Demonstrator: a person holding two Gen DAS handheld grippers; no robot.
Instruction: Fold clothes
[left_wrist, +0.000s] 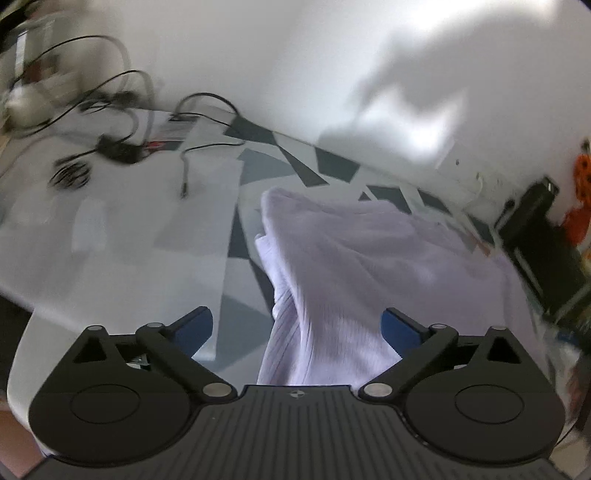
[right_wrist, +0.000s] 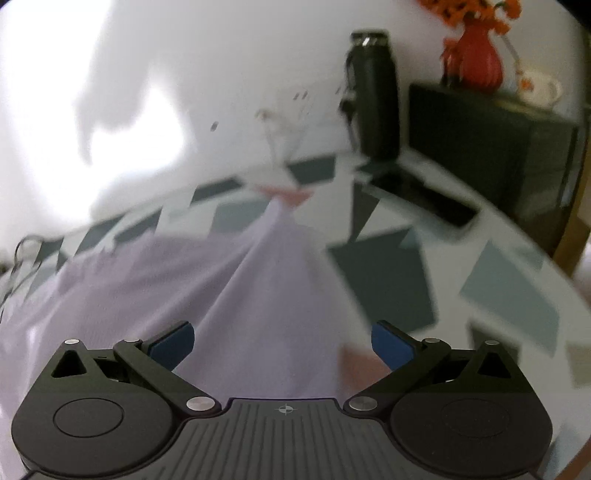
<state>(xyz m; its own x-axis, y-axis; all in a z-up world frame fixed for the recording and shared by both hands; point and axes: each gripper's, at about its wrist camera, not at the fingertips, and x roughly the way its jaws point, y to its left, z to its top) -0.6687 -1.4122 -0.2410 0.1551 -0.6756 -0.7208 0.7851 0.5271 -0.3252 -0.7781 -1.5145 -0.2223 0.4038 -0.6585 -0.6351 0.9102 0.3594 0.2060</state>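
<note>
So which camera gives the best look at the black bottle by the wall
The right wrist view. There the black bottle stands upright against the wall, seen whole from cap to base, though motion-blurred. The left wrist view catches only a dark, tilted shape at its far right edge, too distorted to identify confidently.
</note>
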